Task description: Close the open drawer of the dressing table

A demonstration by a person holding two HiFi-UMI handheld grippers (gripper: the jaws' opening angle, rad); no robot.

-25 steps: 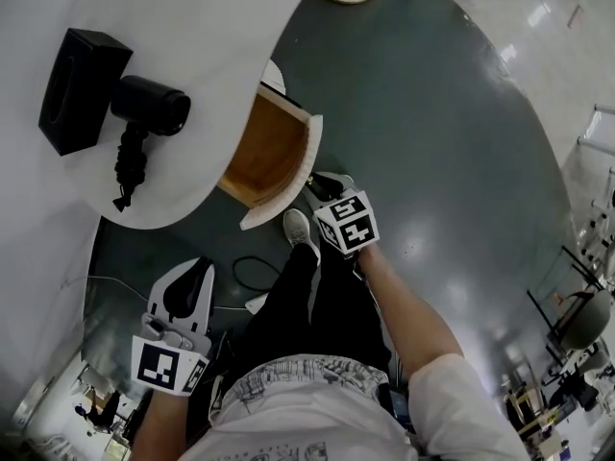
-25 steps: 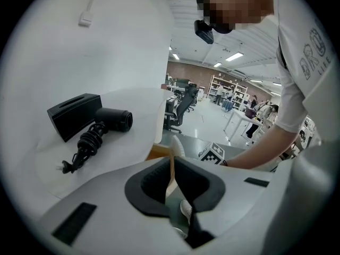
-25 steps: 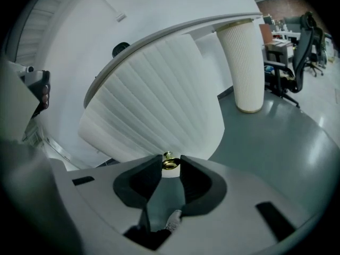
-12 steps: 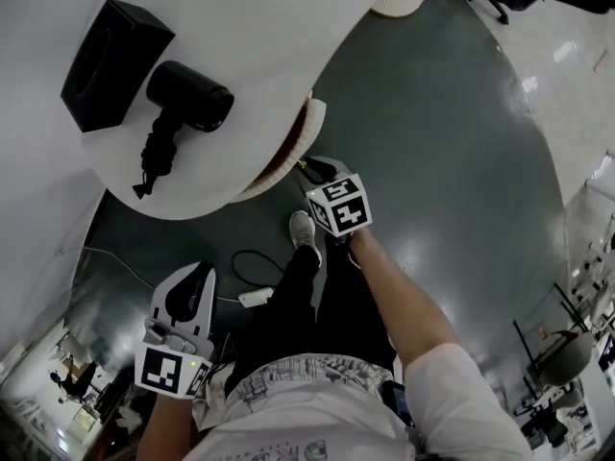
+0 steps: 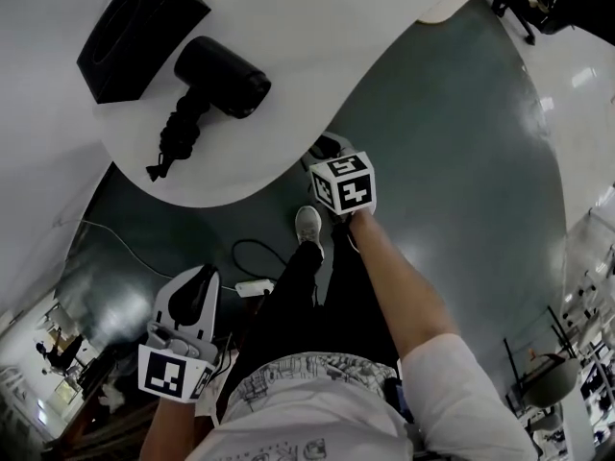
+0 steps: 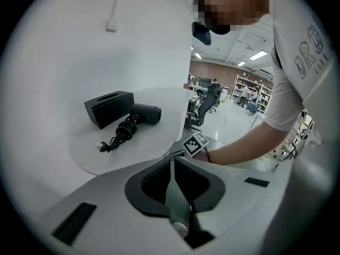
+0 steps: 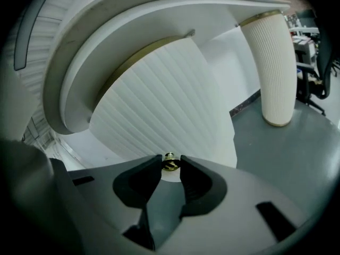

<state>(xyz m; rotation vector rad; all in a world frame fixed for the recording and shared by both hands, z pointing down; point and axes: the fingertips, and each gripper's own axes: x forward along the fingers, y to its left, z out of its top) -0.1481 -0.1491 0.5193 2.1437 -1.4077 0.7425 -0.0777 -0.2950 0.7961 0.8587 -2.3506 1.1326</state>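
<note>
The white dressing table [image 5: 288, 65] fills the head view's upper left. Its drawer is hidden under the top there. The right gripper view shows the ribbed white drawer front [image 7: 170, 110] tucked beneath the tabletop rim. My right gripper [image 7: 170, 164] is shut on the small brass drawer knob [image 7: 170, 162]. In the head view the right gripper [image 5: 327, 149] reaches under the table's edge. My left gripper [image 5: 201, 277] hangs low at the left, away from the table, with its jaws together and nothing in them [image 6: 172, 161].
A black hair dryer [image 5: 216, 75] with a coiled cord and a black box [image 5: 139, 32] lie on the tabletop. A ribbed white table leg [image 7: 273, 68] stands to the right. My shoe [image 5: 308, 227] and a cable with a white plug block [image 5: 255, 286] are on the dark floor.
The drawer, open with its wooden inside showing a second ago, has slid under the tabletop and out of the head view. My right gripper moved in toward the table with it.
</note>
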